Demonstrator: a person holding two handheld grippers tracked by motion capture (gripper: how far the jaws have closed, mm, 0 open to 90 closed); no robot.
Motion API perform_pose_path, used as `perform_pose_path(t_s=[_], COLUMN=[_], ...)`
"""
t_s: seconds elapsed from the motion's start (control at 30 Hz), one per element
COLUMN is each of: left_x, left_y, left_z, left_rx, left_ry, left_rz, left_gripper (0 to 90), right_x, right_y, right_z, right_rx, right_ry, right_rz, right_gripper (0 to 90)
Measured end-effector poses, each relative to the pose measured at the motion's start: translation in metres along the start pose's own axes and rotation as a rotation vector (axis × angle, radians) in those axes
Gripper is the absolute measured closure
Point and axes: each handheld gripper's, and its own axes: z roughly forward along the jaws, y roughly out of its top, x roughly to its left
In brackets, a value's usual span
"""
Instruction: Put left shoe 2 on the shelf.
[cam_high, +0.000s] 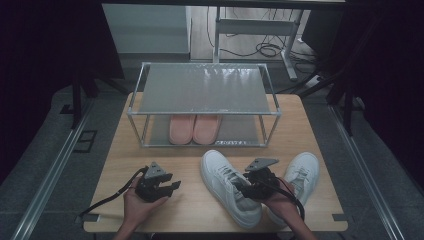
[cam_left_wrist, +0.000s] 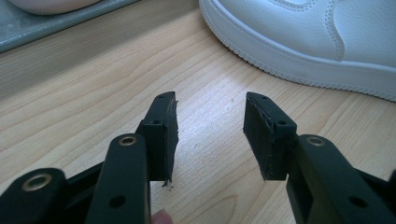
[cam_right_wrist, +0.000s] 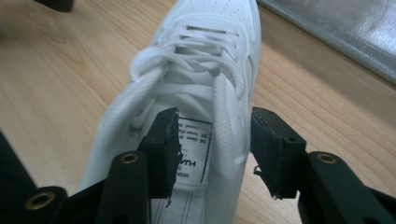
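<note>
Two white sneakers lie on the wooden table (cam_high: 125, 165). One sneaker (cam_high: 220, 172) points toward the rack, the other sneaker (cam_high: 304, 172) lies at the right. My right gripper (cam_high: 241, 189) hovers over the heel end of the nearer sneaker (cam_right_wrist: 205, 51). In the right gripper view the right gripper (cam_right_wrist: 215, 149) is open: one jaw is over the shoe's opening and tongue label, the other outside its side wall, and the pads do not press. My left gripper (cam_high: 170, 186) rests low at the front left. The left gripper (cam_left_wrist: 210, 135) is open over bare wood, with the sneaker's sole (cam_left_wrist: 299, 60) ahead.
A metal-framed shoe rack (cam_high: 205, 90) stands at the back of the table, with a pair of pink slippers (cam_high: 194, 128) on its lower shelf. Its lower shelf edge (cam_left_wrist: 28, 32) runs across the far left of the left gripper view. Cables lie on the floor behind.
</note>
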Motion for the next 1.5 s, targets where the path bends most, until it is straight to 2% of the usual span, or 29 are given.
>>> perform_pose_path(t_s=[0.03, 0.2, 0.27, 0.33, 0.4, 0.43, 0.53, 0.7, 0.77, 0.97, 1.1, 1.3, 1.5], left_x=[0.0, 0.0, 0.0, 0.0, 0.0, 0.001, 0.001, 0.001, 0.001, 0.002, 0.002, 0.002, 0.002], left_y=[0.0, 0.0, -0.001, -0.001, -0.001, -0.001, -0.001, 0.0, 0.0, 0.0, 0.0, 0.0, -0.001], left_z=[0.0, 0.0, 0.001, 0.002, 0.001, 0.001, 0.001, 0.0, 0.0, -0.002, -0.002, -0.002, -0.003], left_rx=[-0.001, 0.0, -0.001, 0.001, 0.0, -0.002, -0.003, -0.005, -0.006, -0.007, -0.007, -0.007, -0.008], left_ry=[0.001, -0.002, -0.003, -0.001, -0.002, -0.001, -0.001, 0.001, 0.001, 0.005, 0.006, 0.009, 0.016], left_rz=[0.0, -0.004, -0.01, -0.009, -0.01, -0.007, -0.006, -0.004, -0.004, -0.001, -0.001, -0.004, -0.004], left_gripper=[55.4, 55.4, 55.4, 55.4, 55.4, 55.4, 55.5, 55.5, 55.5, 55.6, 55.5, 55.5, 55.5], right_x=[0.0, 0.0, 0.0, 0.002, 0.003, 0.005, 0.003, 0.003, 0.003, 0.009, 0.009, 0.011, 0.01], right_y=[0.001, 0.003, 0.003, 0.005, 0.006, 0.007, 0.007, 0.006, 0.006, 0.01, 0.011, 0.013, 0.019], right_z=[0.003, 0.006, 0.007, 0.012, 0.013, 0.013, 0.013, 0.008, 0.007, -0.001, -0.003, -0.01, -0.024], right_rx=[0.019, 0.034, 0.039, 0.088, 0.093, 0.102, 0.097, 0.048, 0.042, -0.041, -0.072, -0.125, -0.206], right_ry=[-0.024, -0.063, -0.066, -0.081, -0.082, -0.1, -0.1, -0.069, -0.065, -0.046, -0.035, 0.002, 0.033], right_rz=[-0.014, 0.002, 0.001, -0.008, -0.012, -0.019, -0.008, 0.053, 0.056, 0.076, 0.082, 0.084, 0.098], right_gripper=[58.4, 64.2, 65.8, 72.8, 73.8, 76.4, 78.4, 80.3, 80.4, 81.2, 81.3, 81.5, 81.5])
